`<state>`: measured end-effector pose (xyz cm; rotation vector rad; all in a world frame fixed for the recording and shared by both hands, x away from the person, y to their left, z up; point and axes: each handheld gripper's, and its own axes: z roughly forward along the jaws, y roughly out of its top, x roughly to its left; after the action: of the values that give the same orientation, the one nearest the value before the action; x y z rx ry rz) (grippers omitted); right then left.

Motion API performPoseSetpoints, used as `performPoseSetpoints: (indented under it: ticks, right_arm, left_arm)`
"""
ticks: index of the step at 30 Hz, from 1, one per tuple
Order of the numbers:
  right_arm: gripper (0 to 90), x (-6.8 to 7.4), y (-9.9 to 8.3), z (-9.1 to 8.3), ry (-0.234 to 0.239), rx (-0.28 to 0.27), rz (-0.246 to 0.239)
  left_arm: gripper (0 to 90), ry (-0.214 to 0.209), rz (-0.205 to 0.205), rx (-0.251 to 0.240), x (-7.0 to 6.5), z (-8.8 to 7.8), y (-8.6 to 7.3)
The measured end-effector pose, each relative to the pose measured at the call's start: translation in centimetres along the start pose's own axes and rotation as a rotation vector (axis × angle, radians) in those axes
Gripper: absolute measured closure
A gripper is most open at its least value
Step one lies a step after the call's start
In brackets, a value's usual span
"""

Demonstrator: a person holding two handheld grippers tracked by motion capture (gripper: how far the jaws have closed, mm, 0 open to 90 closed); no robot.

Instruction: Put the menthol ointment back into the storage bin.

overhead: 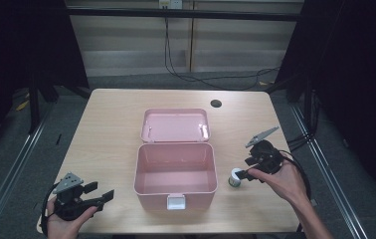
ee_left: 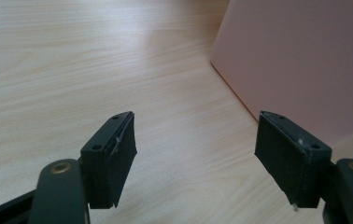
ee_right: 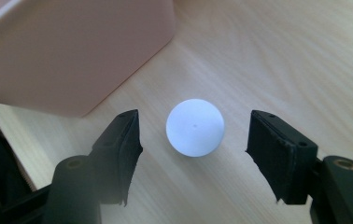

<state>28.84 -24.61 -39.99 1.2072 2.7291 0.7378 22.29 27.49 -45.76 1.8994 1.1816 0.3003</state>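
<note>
Room: a pale wood tabletop (overhead: 111, 129) stands on a grey floor, with dark curtains at both sides and cables trailing along the far wall.
Your left tool (overhead: 101, 191): you hold it low at the near left corner of the tabletop, its jaws spread wide with bare wood between them. In the left gripper view (ee_left: 195, 149) the pink wall of the box rises just ahead and to the right of it.
Pink box (overhead: 175, 172): it sits at the middle of the tabletop, open, its lid (overhead: 175, 125) lying flat behind it, a white latch (overhead: 176, 201) on the near wall. The inside looks bare.
White container (overhead: 235, 177): a small round thing with a white top, upright on the tabletop just beside the right wall of the box.
Your right tool (overhead: 240, 175): it reaches at the container from the right. In the right gripper view (ee_right: 194, 140) its jaws stand wide on either side of the container (ee_right: 194, 127), neither pad touching it.
Hole: a dark round opening (overhead: 216, 103) lies near the far right edge.
</note>
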Motion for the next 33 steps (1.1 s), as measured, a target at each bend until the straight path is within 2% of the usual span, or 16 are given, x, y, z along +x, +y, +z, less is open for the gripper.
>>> performPoseSetpoints:
  ticks: [2,6,8,10,12,13,18,20,24,28,33]
  right_arm:
    - [33.3,0.0,0.5,0.5,-0.003,0.043,-0.013]
    - [32.4,0.1,1.2,1.0,-0.018,0.075,-0.031]
    - [32.5,0.1,1.5,1.2,-0.01,0.093,-0.04]
    - [33.0,0.1,1.8,1.5,-0.026,0.117,-0.045]
    - [34.0,0.1,1.9,1.6,-0.022,0.128,-0.049]
    - [36.3,-0.1,2.1,1.6,-0.007,0.151,-0.048]
    - [39.1,-0.3,2.6,1.4,0.01,0.161,-0.049]
    - [40.9,-0.5,2.8,1.7,0.003,0.203,-0.056]
    - [40.4,-0.8,3.0,1.9,0.038,0.212,-0.052]
    - [42.5,-0.8,3.1,2.4,0.019,0.245,-0.072]
    - [44.0,-0.9,3.0,3.0,0.025,0.276,-0.07]
  left_arm:
    - [29.5,0.003,0.0,-0.005,0.0,-0.1,0.0]
    - [29.6,-0.002,0.005,0.0,0.0,0.0,0.0]
    - [29.6,-0.003,0.0,0.0,0.0,0.1,0.0]
    - [29.8,-0.005,-0.001,-0.001,-0.1,0.1,0.0]
    - [31.0,-0.007,-0.002,-0.001,0.0,0.1,0.0]
    - [31.0,-0.006,0.001,0.001,0.0,0.1,0.0]
    - [31.5,-0.008,0.01,0.007,-0.1,0.2,0.0]
    - [31.5,-0.006,0.01,0.008,-0.1,0.2,0.0]
    - [31.5,-0.007,0.006,0.007,-0.1,0.2,0.0]
    - [31.5,-0.01,0.006,0.009,-0.1,0.3,0.0]
    - [31.3,-0.01,0.004,0.01,-0.1,0.3,0.0]
